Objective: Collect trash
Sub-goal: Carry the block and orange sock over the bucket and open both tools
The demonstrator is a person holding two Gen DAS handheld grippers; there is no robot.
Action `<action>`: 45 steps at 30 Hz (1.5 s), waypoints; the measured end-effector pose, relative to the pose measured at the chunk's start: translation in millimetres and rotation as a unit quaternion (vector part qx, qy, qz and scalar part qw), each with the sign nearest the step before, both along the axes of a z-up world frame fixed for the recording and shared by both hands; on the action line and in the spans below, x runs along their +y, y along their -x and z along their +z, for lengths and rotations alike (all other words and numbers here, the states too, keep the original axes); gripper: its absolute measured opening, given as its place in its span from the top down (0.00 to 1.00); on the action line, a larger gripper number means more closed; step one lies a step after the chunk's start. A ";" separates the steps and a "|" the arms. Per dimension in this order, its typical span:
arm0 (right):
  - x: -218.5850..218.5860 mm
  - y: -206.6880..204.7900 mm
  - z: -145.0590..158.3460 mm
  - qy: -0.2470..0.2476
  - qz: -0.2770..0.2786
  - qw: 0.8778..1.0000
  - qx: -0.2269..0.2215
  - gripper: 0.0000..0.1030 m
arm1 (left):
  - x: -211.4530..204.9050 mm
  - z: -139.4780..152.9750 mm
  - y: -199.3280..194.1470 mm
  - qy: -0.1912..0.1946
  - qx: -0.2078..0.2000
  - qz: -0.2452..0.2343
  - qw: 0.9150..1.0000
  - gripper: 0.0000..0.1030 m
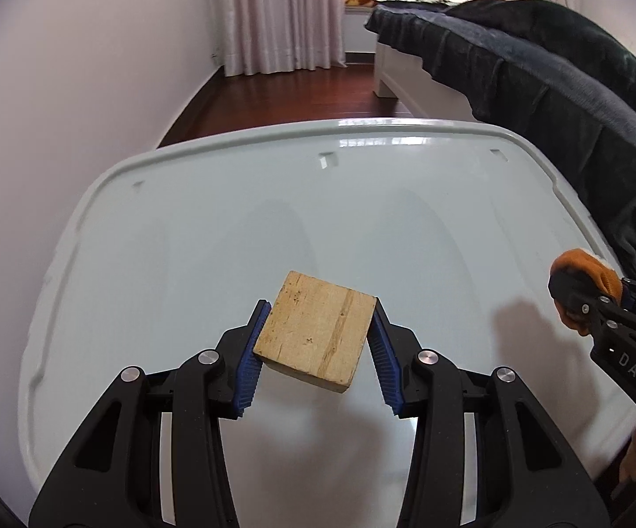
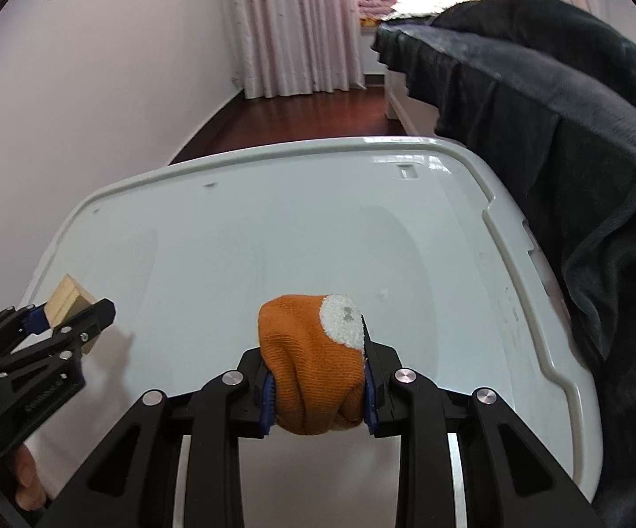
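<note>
My left gripper (image 1: 321, 314) is shut on a square wooden block (image 1: 315, 333) and holds it above a pale grey plastic lid (image 1: 212, 229). My right gripper (image 2: 318, 352) is shut on a balled orange knit glove (image 2: 313, 365) with a white patch, also above the lid (image 2: 238, 237). In the left wrist view the right gripper (image 1: 582, 295) with the glove (image 1: 586, 270) shows at the right edge. In the right wrist view the left gripper (image 2: 75, 321) with the block (image 2: 69, 303) shows at the left edge.
A dark blanket (image 1: 551, 101) hangs over a white bed (image 1: 406, 83) on the right, close to the lid's right rim. A white wall (image 1: 75, 88) runs along the left. Dark wooden floor (image 1: 282, 97) and pink curtains (image 1: 273, 13) lie beyond the lid.
</note>
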State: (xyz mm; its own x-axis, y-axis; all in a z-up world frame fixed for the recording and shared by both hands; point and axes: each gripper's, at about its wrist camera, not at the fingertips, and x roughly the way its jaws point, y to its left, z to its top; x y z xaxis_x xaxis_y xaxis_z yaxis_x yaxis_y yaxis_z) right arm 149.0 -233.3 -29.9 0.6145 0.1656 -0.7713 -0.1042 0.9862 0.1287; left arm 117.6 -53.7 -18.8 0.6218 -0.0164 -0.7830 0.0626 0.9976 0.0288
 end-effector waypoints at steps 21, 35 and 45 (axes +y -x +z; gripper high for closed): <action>23.9 222.0 55.3 -0.010 0.161 0.986 -0.037 0.72 | 35.7 25.7 194.8 0.040 0.028 0.016 0.999 0.58; 45.6 275.8 40.8 0.011 0.241 0.970 0.017 0.71 | 26.2 -6.6 244.4 0.029 0.118 -0.022 0.992 0.58; 57.2 245.5 -17.2 0.018 0.235 0.965 0.118 0.71 | 25.2 -58.5 222.4 0.020 0.207 -0.026 0.978 0.58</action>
State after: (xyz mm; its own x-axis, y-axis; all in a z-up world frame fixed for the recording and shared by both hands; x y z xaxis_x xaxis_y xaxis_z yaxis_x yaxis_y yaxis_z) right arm -96.5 -176.1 -47.1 0.2849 0.3533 -0.8911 -0.5124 0.8418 0.1700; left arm -104.7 -28.5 -77.3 0.2491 -0.0752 -0.9655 0.1121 0.9925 -0.0484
